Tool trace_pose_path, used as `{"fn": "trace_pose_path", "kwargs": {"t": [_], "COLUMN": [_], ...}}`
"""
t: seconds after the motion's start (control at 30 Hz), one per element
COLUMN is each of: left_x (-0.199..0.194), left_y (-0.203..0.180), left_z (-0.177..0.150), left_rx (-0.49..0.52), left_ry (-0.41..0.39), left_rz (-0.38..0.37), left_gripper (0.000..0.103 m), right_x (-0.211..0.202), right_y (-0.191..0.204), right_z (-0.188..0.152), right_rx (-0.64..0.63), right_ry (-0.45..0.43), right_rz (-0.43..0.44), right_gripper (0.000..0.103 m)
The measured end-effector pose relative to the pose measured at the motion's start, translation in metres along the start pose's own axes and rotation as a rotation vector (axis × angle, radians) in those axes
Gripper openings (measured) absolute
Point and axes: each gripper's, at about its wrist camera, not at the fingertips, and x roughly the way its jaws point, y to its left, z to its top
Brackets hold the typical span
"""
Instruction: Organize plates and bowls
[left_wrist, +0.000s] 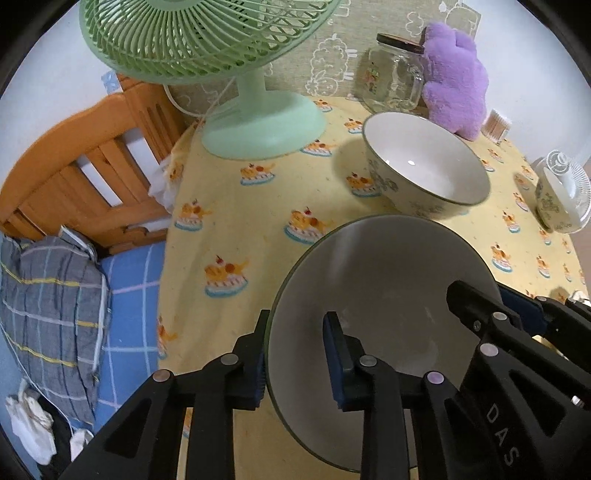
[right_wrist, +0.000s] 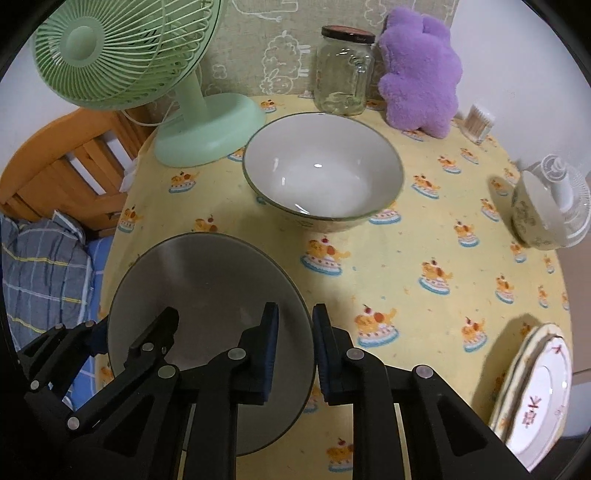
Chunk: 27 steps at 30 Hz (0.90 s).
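Observation:
A white bowl (left_wrist: 388, 273) (right_wrist: 207, 280) with a dark rim sits nearest to me on the yellow tablecloth. My left gripper (left_wrist: 297, 358) (right_wrist: 120, 328) is shut on its left rim, one pad inside and one outside. My right gripper (right_wrist: 295, 350) (left_wrist: 496, 299) is shut on the opposite rim in the same way. Beyond it stands a larger patterned bowl (left_wrist: 424, 162) (right_wrist: 325, 173), empty and upright. A small patterned bowl (left_wrist: 554, 203) (right_wrist: 532, 214) stands at the right. A stack of plates (right_wrist: 535, 398) lies at the table's near right edge.
A green fan (left_wrist: 258, 122) (right_wrist: 207, 129) stands at the back left. A glass jar (right_wrist: 343, 77), a purple plush (right_wrist: 421, 74) and a toothpick box (right_wrist: 478, 122) line the back. A small white fan (right_wrist: 569, 199) stands behind the small bowl. A bed (left_wrist: 125, 288) adjoins the table's left edge.

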Motion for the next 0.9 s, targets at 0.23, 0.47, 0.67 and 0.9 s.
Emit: {"fn": "trace_pose_path", "kwargs": {"t": [0.23,0.47,0.67,0.9], "left_x": [-0.014,-0.033,-0.043,-0.045], "left_y": [-0.019,-0.045,-0.072,-0.106], "left_z": [-0.019,-0.038,-0.053,-0.075], "left_rx": [0.015,0.037,0.044,0.051], "left_ry": [0.013,0.007,0.020,0.049], "left_rz": [-0.009,-0.015,-0.040,-0.069], "left_gripper": [0.025,0.025,0.025,0.025], "right_x": [-0.015,-0.035,-0.049,-0.056], "right_y": [-0.019,-0.043,-0.069,-0.101], "right_z": [-0.021,-0.046,-0.066,-0.094], "right_rx": [0.014,0.037,0.060,0.091], "right_ry": [0.018,0.020,0.023,0.038], "right_rz": [-0.003,-0.008,-0.031,-0.055], "right_gripper": [0.023,0.023,0.023,0.023]}}
